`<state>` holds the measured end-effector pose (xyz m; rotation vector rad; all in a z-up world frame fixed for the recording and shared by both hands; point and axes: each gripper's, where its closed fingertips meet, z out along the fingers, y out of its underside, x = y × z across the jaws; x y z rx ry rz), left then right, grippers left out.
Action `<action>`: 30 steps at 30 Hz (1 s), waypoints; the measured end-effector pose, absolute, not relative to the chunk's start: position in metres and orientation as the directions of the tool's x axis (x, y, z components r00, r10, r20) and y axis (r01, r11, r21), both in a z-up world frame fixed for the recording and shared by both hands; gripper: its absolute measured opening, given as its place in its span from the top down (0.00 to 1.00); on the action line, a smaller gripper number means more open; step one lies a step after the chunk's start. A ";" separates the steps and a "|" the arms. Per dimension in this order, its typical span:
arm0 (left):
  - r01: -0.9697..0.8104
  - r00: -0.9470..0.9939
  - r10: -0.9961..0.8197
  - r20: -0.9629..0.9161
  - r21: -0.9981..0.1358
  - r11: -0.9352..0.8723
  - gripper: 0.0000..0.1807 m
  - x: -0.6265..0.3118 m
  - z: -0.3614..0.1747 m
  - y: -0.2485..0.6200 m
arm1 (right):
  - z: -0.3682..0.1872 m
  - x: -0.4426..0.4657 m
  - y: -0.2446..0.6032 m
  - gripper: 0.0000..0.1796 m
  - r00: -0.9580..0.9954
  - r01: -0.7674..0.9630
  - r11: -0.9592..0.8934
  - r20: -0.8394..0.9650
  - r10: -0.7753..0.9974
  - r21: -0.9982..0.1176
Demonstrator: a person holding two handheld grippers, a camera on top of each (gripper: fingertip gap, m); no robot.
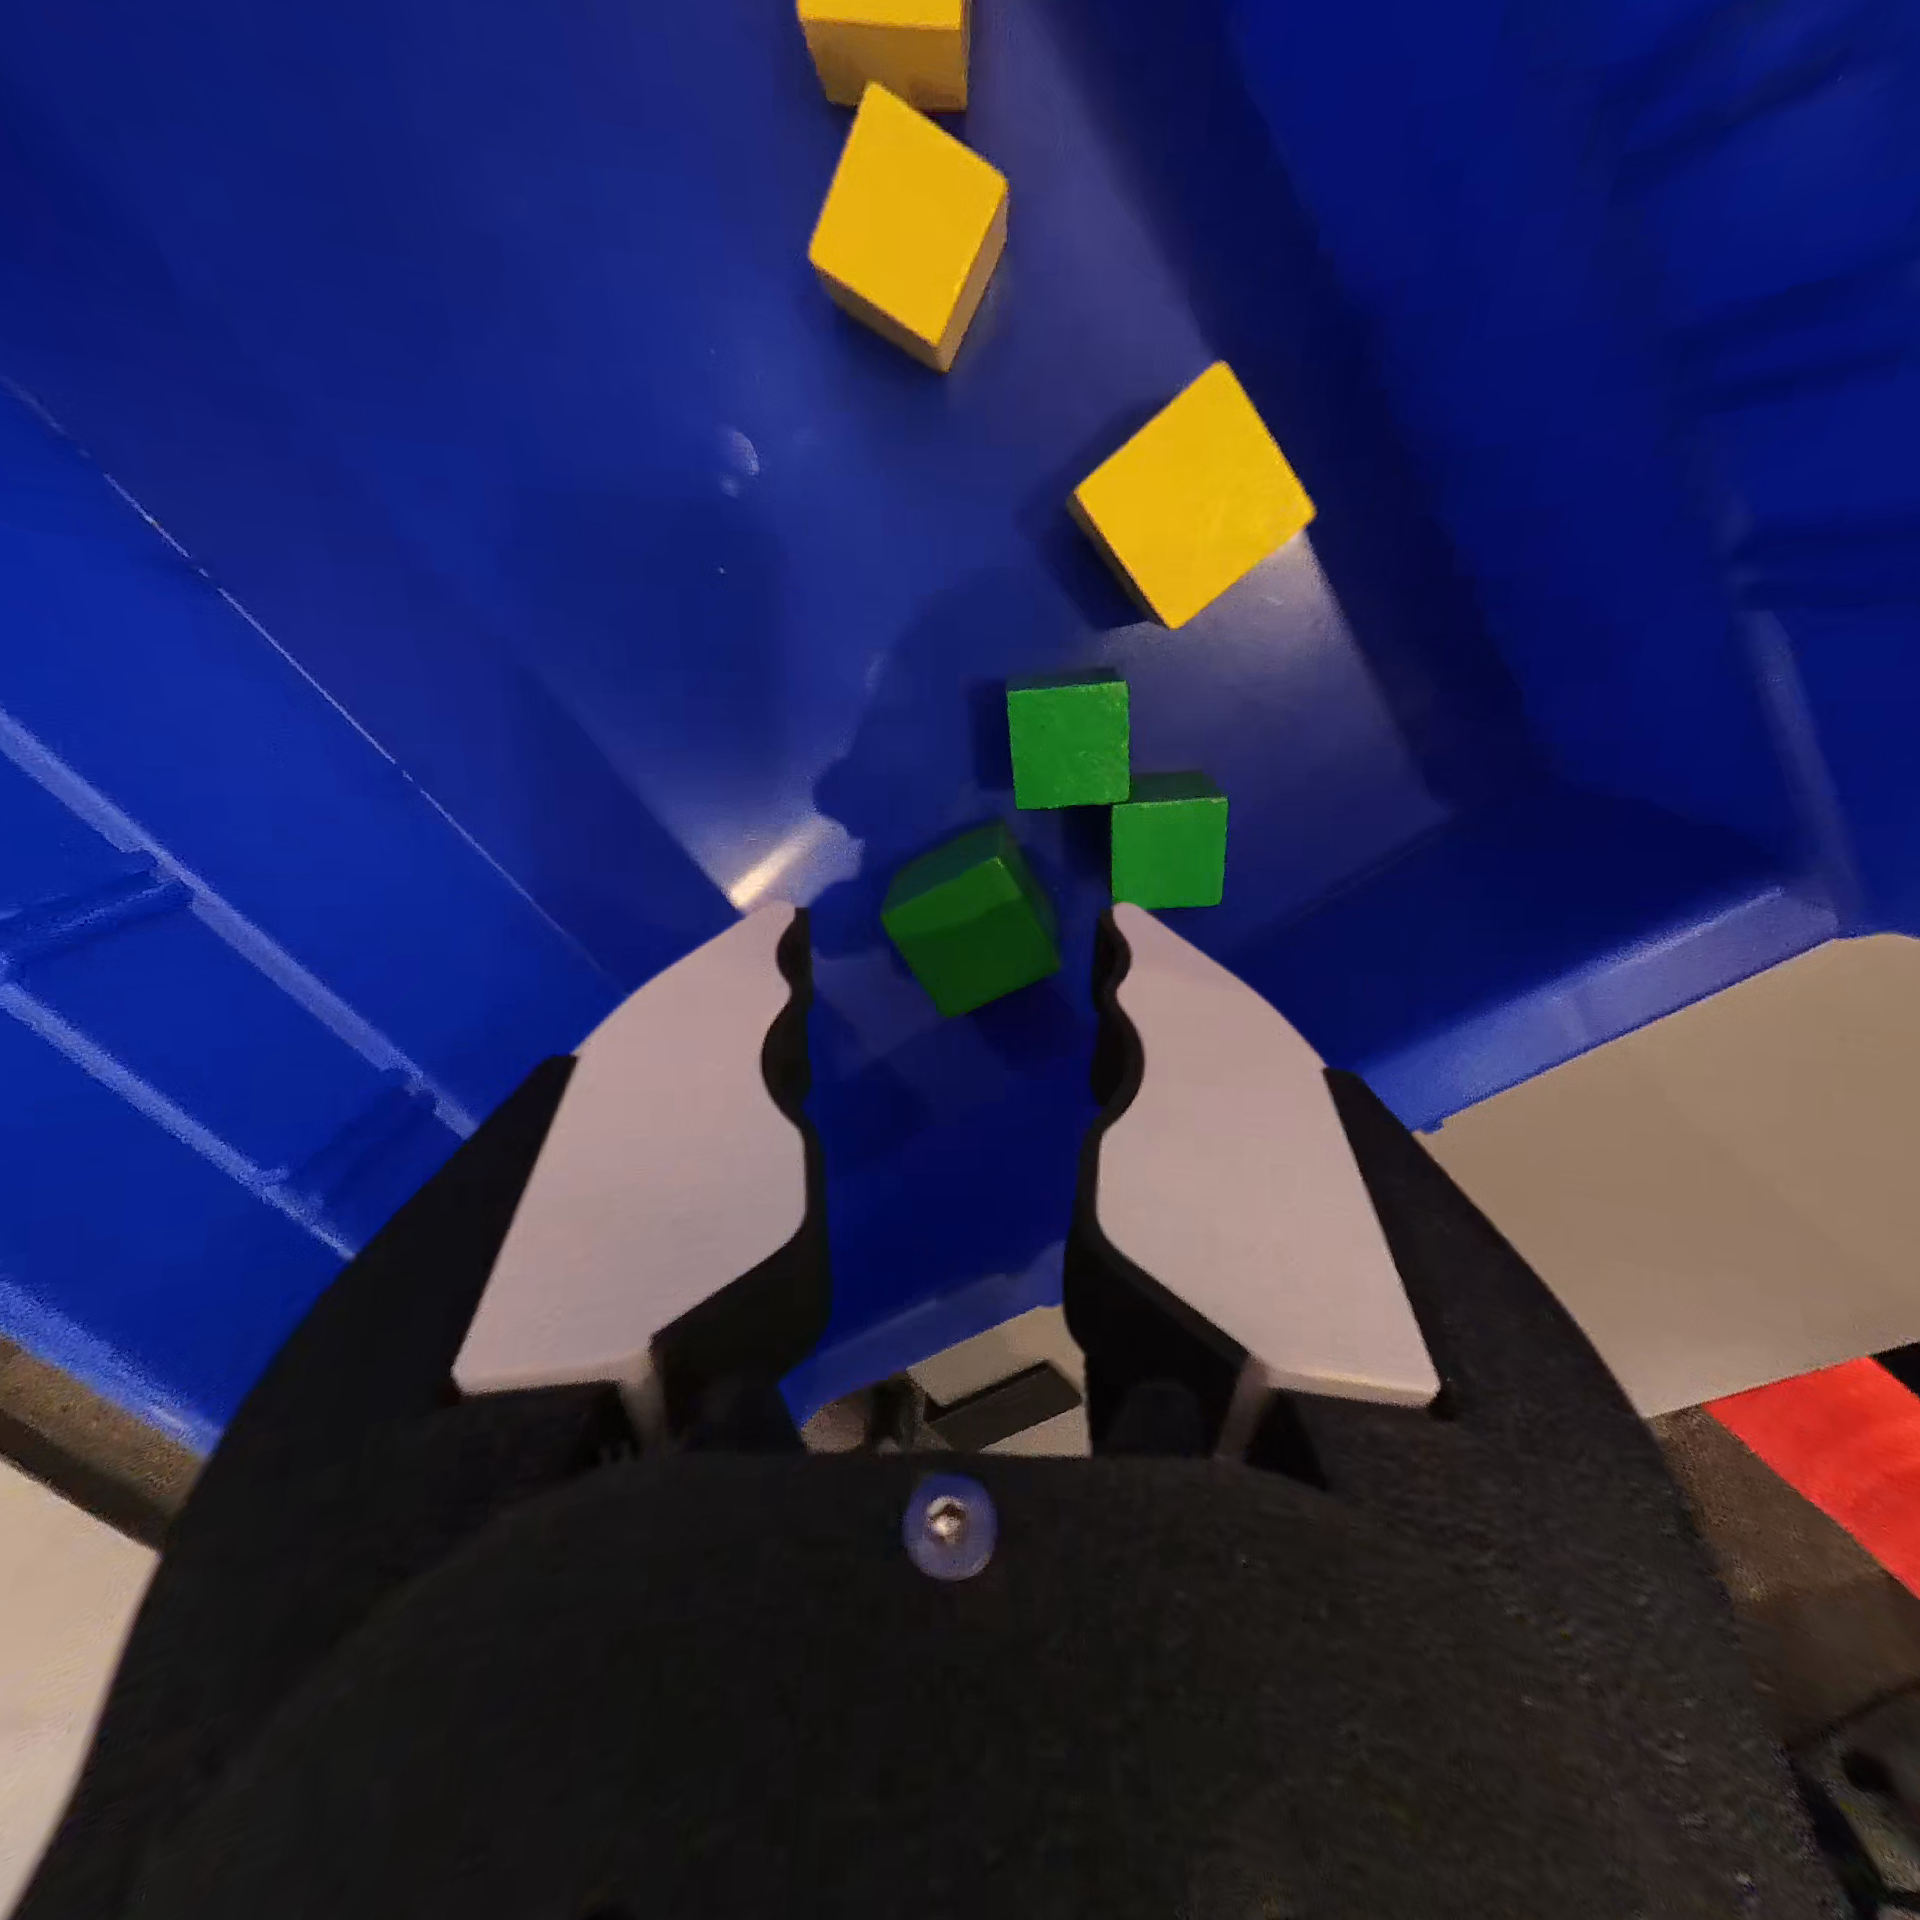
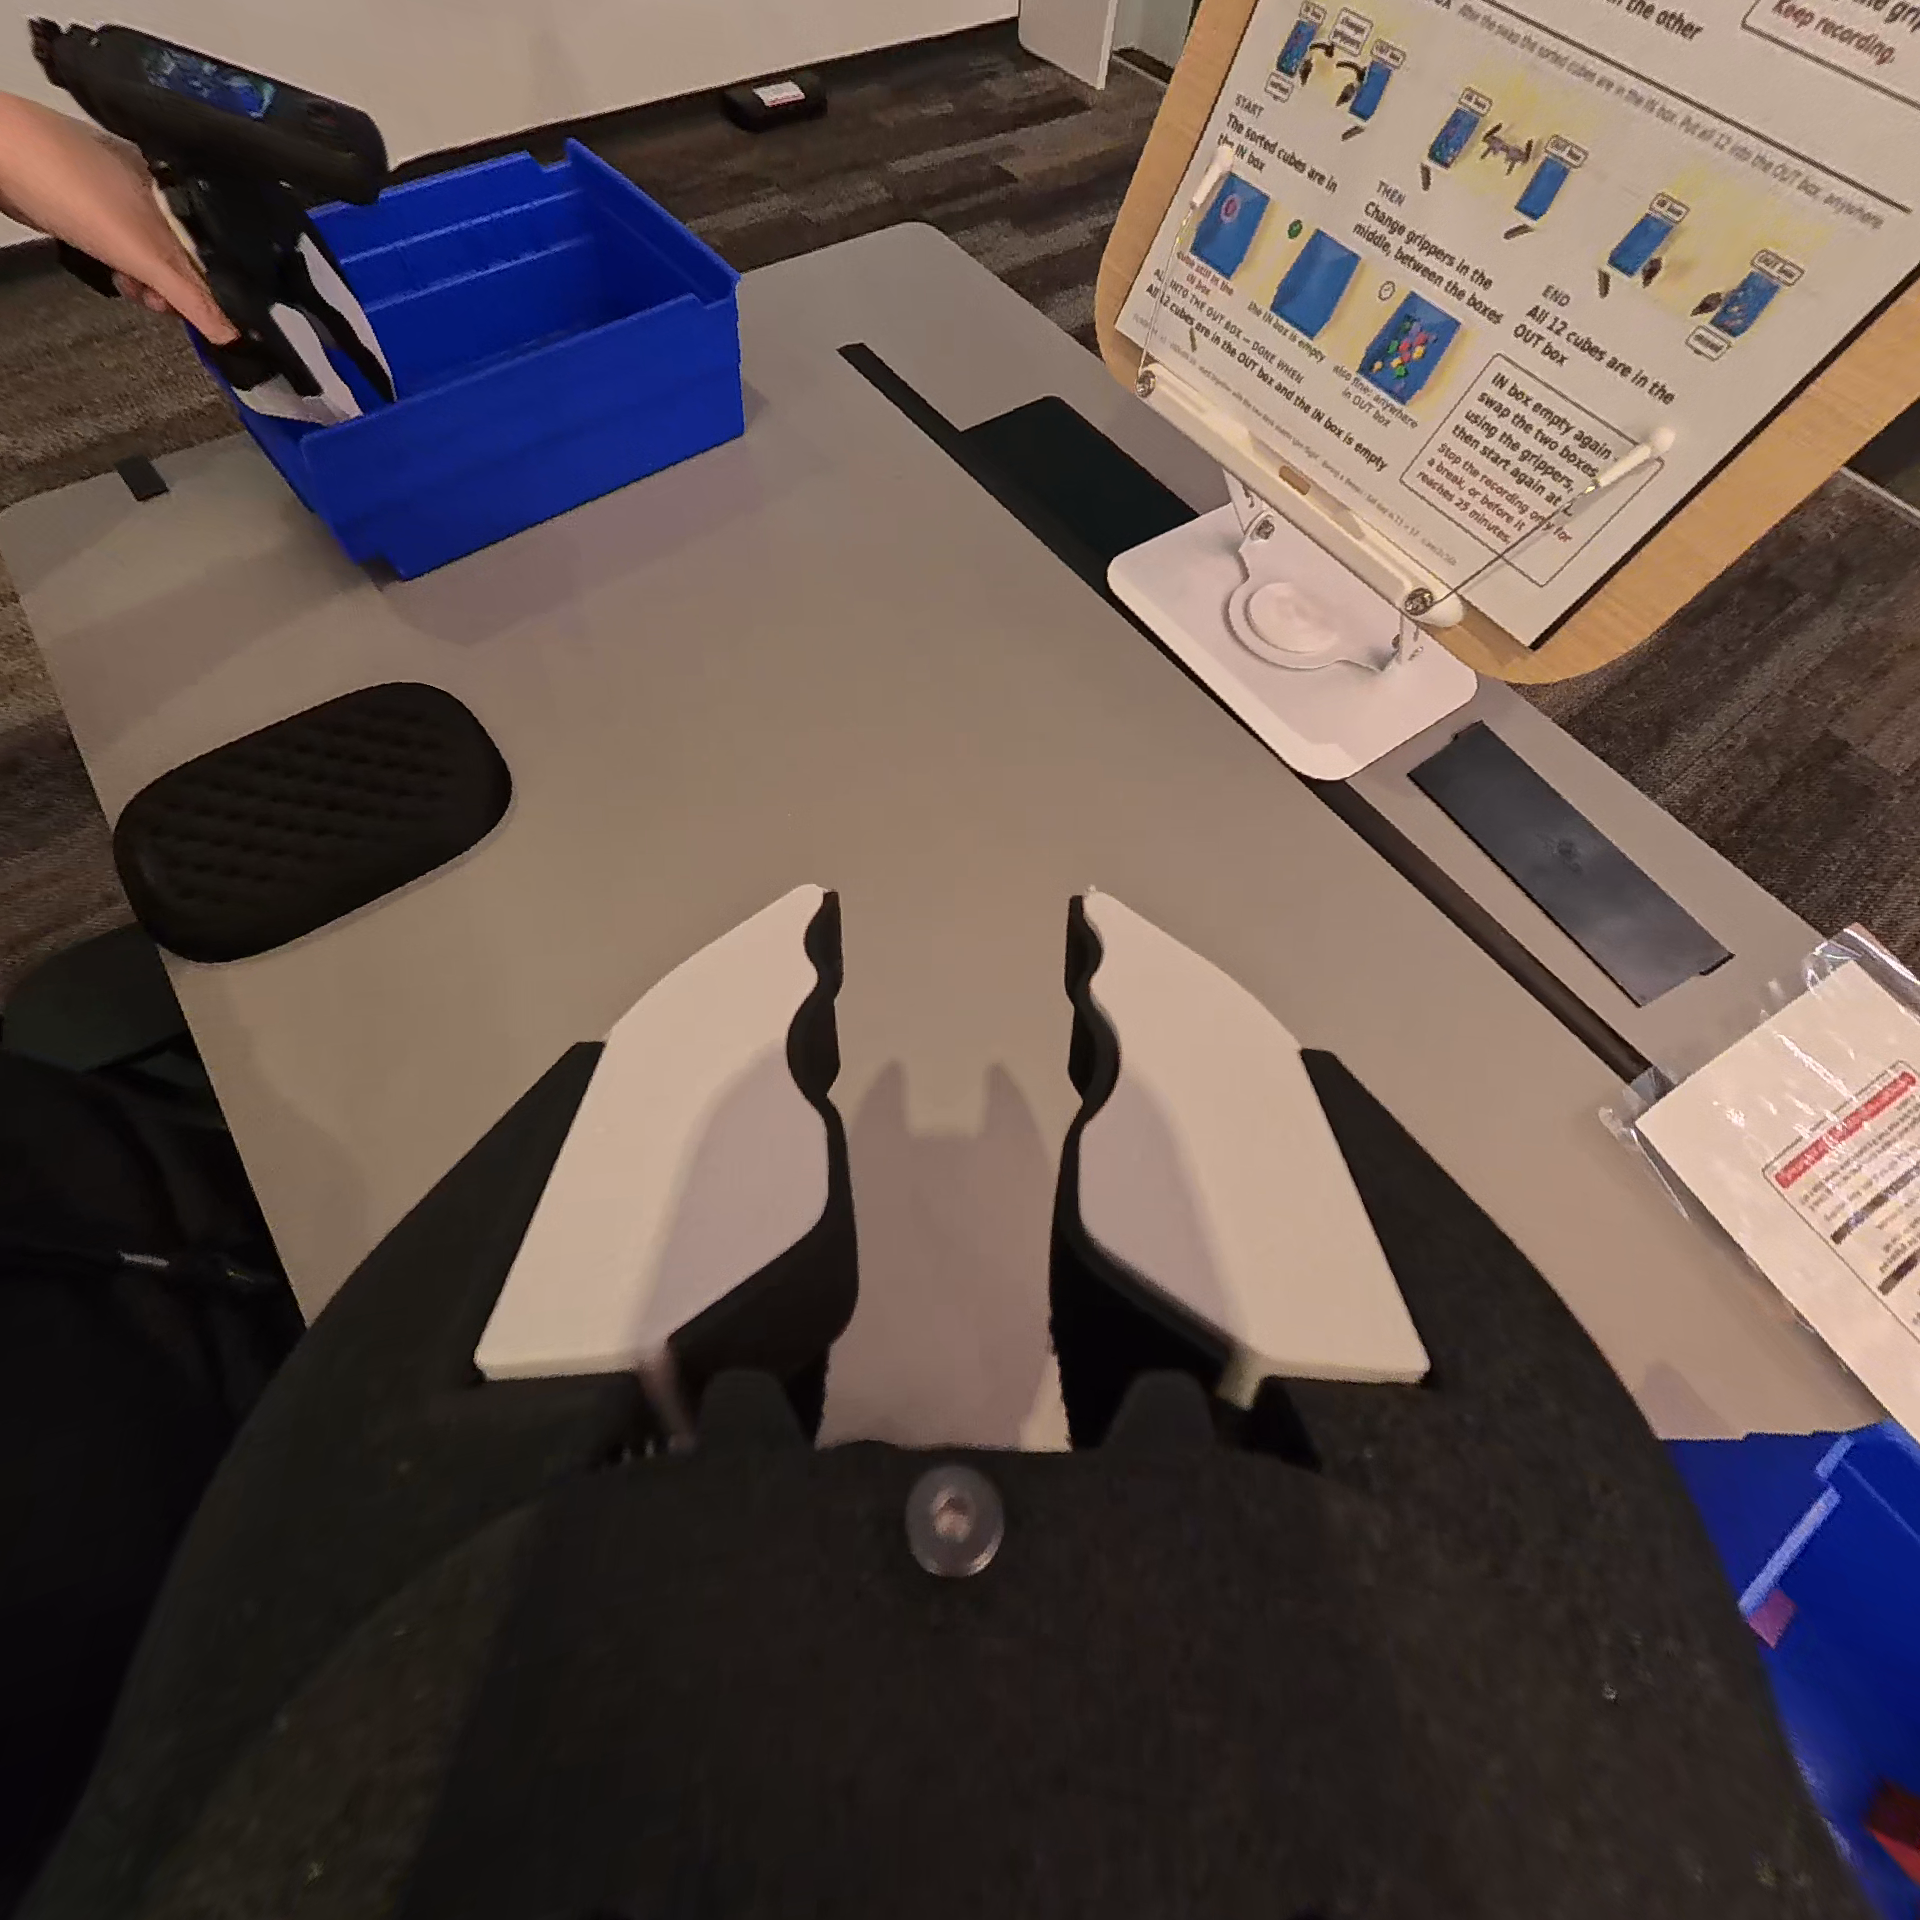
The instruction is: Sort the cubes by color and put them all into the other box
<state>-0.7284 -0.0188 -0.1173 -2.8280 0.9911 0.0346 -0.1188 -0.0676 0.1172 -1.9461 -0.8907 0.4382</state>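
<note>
Inside the blue box (image 1: 416, 520), the left gripper (image 1: 951, 920) hangs with fingers spread, holding nothing, a green cube (image 1: 971, 920) lying between its tips. Two more green cubes (image 1: 1068, 740) touch just beyond; yellow cubes (image 1: 1195, 497) lie farther off. Over the table (image 2: 831, 675), the right gripper (image 2: 951, 904) is spread and empty.

An office-like recording room is suggested: a grey desk (image 2: 831, 644) is set on patterned carpet (image 2: 935, 156), and an instruction sheet (image 2: 1538, 270) is propped on a white stand (image 2: 1299, 665).
</note>
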 end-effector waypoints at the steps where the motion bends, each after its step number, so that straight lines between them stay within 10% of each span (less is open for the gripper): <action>1: -0.616 0.788 -0.612 -0.067 -0.127 -0.778 0.72 -0.728 -0.119 -0.018 | 0.117 -0.118 -0.068 0.77 0.675 0.408 -0.314 0.052 0.736 -0.858; 15: -0.683 0.708 -0.644 -0.289 -0.050 -0.729 0.84 -0.750 -0.119 -0.004 | 0.111 -0.106 -0.067 0.78 0.680 0.412 -0.322 0.052 0.731 -0.852; 24: -0.584 0.677 -0.716 -0.170 -0.716 -0.382 0.85 -0.598 0.035 0.012 | 0.104 -0.175 -0.061 0.78 0.451 0.520 -0.041 0.233 0.861 -0.853; 30: -0.368 0.483 -0.876 0.009 -0.905 -0.213 0.85 -0.426 0.100 -0.020 | 0.085 -0.285 -0.081 0.74 0.178 0.462 0.342 0.463 0.868 -0.818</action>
